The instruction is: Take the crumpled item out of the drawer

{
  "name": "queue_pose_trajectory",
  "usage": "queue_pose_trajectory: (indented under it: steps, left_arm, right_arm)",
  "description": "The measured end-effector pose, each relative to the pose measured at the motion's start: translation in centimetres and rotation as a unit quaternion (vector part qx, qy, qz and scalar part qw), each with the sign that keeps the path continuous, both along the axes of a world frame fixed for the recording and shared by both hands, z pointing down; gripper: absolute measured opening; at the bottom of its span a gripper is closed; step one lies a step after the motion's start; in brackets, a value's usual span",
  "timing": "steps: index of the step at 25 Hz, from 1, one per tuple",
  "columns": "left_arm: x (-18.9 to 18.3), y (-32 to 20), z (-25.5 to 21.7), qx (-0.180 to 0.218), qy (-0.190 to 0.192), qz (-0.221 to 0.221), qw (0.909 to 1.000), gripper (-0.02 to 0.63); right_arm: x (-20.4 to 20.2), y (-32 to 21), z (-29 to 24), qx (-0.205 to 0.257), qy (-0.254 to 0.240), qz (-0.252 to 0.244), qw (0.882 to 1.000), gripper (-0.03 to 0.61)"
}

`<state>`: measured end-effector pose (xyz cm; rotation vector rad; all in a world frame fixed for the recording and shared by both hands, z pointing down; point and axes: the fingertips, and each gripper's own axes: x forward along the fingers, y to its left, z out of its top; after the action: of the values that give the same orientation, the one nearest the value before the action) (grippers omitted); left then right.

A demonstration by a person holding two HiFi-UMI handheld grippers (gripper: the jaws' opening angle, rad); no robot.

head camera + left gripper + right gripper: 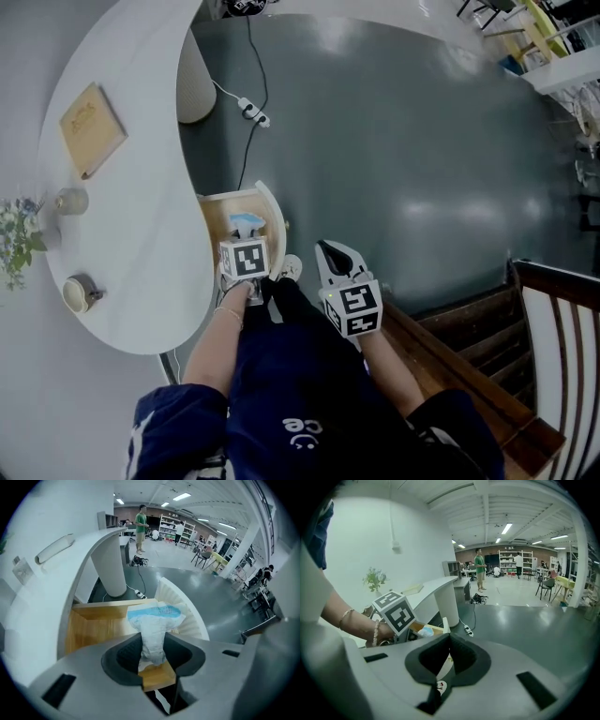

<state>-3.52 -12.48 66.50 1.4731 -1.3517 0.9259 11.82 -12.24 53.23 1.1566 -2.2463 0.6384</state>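
A pale wooden drawer with a ribbed, curved white front [183,605] stands pulled open from the edge of the curved white desk [131,244]. The left gripper [153,644] points steeply down over it, its jaws clenched on the lower end of the crumpled white item with a blue band [157,618]. The item reaches from the jaws across the drawer's wooden floor to just before the ribbed front; whether it touches the floor cannot be told. The blue band carries fine print too small to read. Beside the drawer, on the person's right, the right gripper [449,637] hangs over the dark grey floor [403,141] with its jaws pressed together and nothing between them. Each gripper bears a cube of black-and-white square markers. On the desk, well apart from the drawer, lies a light wooden board [91,127] whose faint lettering cannot be read. The person's dark blue trousers [300,394] show white print, not clearly legible.
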Motion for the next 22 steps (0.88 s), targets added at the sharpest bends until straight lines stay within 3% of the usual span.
queue_pose_trajectory:
  steps: [4, 9, 22]
  left_arm:
    - [0.6, 0.3, -1.7, 0.015, 0.013, -0.003, 0.9998, 0.138]
    - [0.6, 0.1, -4.3, 0.063, 0.012, 0.011, 0.9979, 0.138]
    - [0.9, -0.3, -11.0, 0.154, 0.022, 0.036, 0.9872, 0.138]
  right_arm:
    - [0.0, 0.5, -0.3, 0.005, -0.001, -0.004, 1.000, 0.008]
    - [0.4, 0.5, -0.9, 0.009, -0.008, 0.007, 1.000, 0.008]
    - [0.0, 0.7, -3.4, 0.048, -0.016, 0.011, 0.999, 0.008]
